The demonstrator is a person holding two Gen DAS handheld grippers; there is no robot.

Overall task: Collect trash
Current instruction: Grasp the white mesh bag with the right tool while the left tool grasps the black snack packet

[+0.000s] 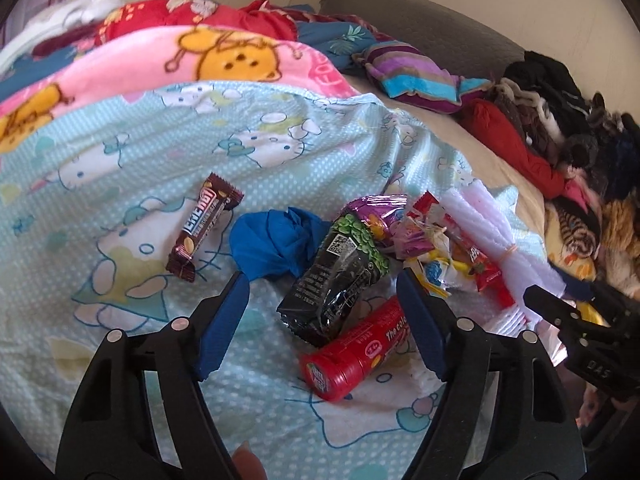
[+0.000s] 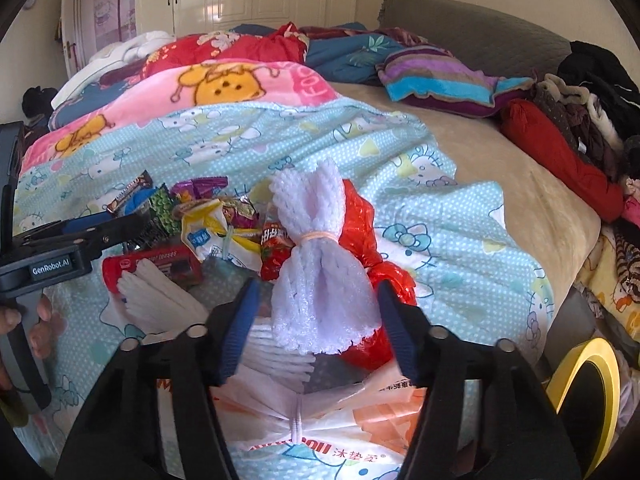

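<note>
Trash lies on a light blue Hello Kitty sheet (image 1: 280, 152). My left gripper (image 1: 322, 280) is open above a black snack packet (image 1: 336, 284) and a red tube (image 1: 356, 352). A brown candy bar wrapper (image 1: 204, 228) and a crumpled blue bag (image 1: 276, 240) lie to the left, colourful wrappers (image 1: 432, 244) to the right. My right gripper (image 2: 316, 290) is open around a white foam net bundle (image 2: 316, 264) tied with a rubber band, over a red plastic bag (image 2: 368, 248). A white printed plastic bag (image 2: 320, 420) lies below it.
Folded blankets (image 1: 180, 60) pile up at the back left. A striped pillow (image 1: 416, 76) and a heap of dark clothes (image 1: 560, 120) lie to the right. A yellow tape roll (image 2: 588, 396) sits at the bed's right edge. White gloves (image 2: 160, 296) lie beside the red tube.
</note>
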